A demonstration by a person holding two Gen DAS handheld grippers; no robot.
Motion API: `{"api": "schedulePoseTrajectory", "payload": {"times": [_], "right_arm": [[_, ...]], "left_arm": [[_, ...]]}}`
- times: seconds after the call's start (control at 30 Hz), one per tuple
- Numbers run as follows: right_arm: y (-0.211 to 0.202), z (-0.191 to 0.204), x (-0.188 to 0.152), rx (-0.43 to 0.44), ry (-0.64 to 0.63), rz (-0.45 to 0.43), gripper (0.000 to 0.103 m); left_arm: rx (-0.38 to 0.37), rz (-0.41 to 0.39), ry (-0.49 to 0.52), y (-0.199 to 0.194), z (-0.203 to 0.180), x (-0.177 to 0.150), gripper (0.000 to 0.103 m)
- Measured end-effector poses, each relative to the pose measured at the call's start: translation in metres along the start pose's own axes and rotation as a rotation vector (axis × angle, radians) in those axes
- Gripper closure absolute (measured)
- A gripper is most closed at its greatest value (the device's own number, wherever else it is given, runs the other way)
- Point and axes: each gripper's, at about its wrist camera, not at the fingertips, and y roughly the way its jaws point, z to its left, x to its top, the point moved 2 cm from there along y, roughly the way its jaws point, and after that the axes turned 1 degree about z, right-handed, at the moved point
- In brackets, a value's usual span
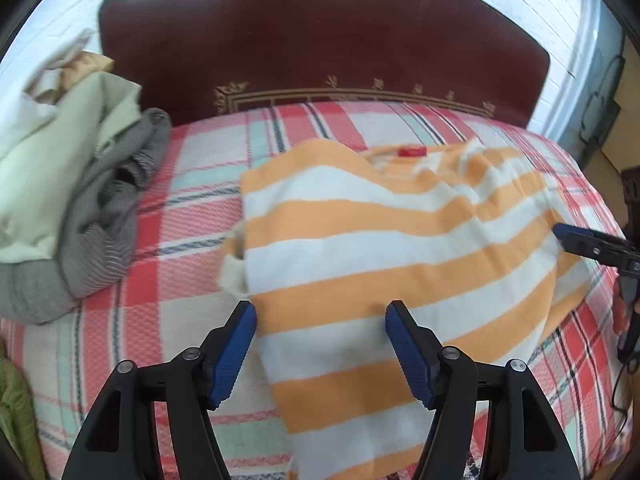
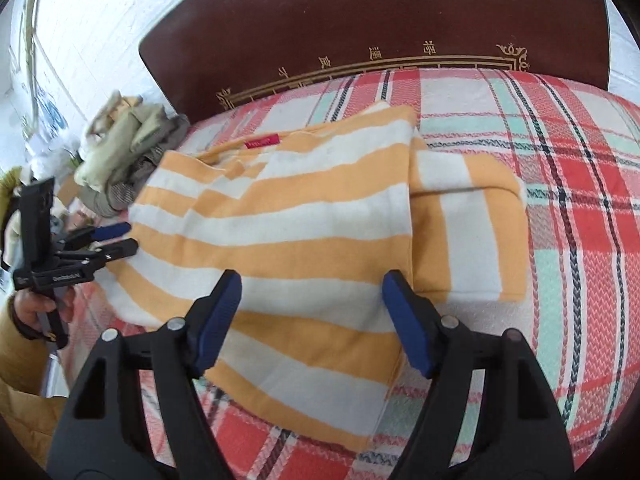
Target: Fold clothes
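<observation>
The striped shirt lies folded on the bed, long axis toward lower frame, collar toward headboard. Both grippers, left and right, have fingers wide apart, holding nothing.

The striped garment is blurred, its near hem cut off below.

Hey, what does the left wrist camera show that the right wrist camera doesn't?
Only the left wrist view shows a green cloth at its lower left edge, and the shirt's short sleeve sticking out on the left.

Only the right wrist view shows the person's hand and yellow sleeve, and the shirt's other sleeve folded flat on the right.

Both show the orange and white striped shirt with its red label, the plaid bedspread, the dark headboard, the pile of clothes, and both grippers open, left and right.
</observation>
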Motion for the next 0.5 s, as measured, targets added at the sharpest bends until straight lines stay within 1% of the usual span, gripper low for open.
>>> {"api": "schedulePoseTrajectory", "payload": {"times": [0.03, 0.07, 0.1, 0.17, 0.27, 0.33, 0.4, 0.5], "right_arm": [[-0.007, -0.003, 0.001, 0.007, 0.013, -0.02, 0.028], [-0.013, -0.006, 0.001, 0.011, 0.025, -0.04, 0.028], [-0.02, -0.01, 0.002, 0.016, 0.047, -0.059, 0.028], [-0.032, -0.018, 0.002, 0.028, 0.087, -0.092, 0.027], [-0.045, -0.029, -0.001, 0.035, 0.141, -0.129, 0.022], [-0.049, -0.036, -0.003, 0.04, 0.178, -0.141, 0.021], [-0.051, -0.045, -0.004, 0.049, 0.224, -0.143, 0.016], [-0.054, -0.053, -0.006, 0.049, 0.253, -0.139, 0.016]], "left_arm": [[0.023, -0.019, -0.006, -0.006, 0.001, 0.001, 0.034], [0.048, -0.058, -0.003, -0.017, 0.0, 0.002, 0.034], [0.057, -0.1, 0.004, -0.029, -0.003, 0.002, 0.034], [0.036, -0.158, 0.056, -0.047, -0.016, 0.003, 0.033], [-0.055, -0.184, 0.23, -0.06, -0.065, -0.002, 0.027], [-0.123, -0.187, 0.345, -0.06, -0.102, -0.006, 0.026], [-0.196, -0.185, 0.477, -0.055, -0.144, -0.015, 0.026], [-0.214, -0.181, 0.633, -0.038, -0.193, -0.023, 0.026]]}}
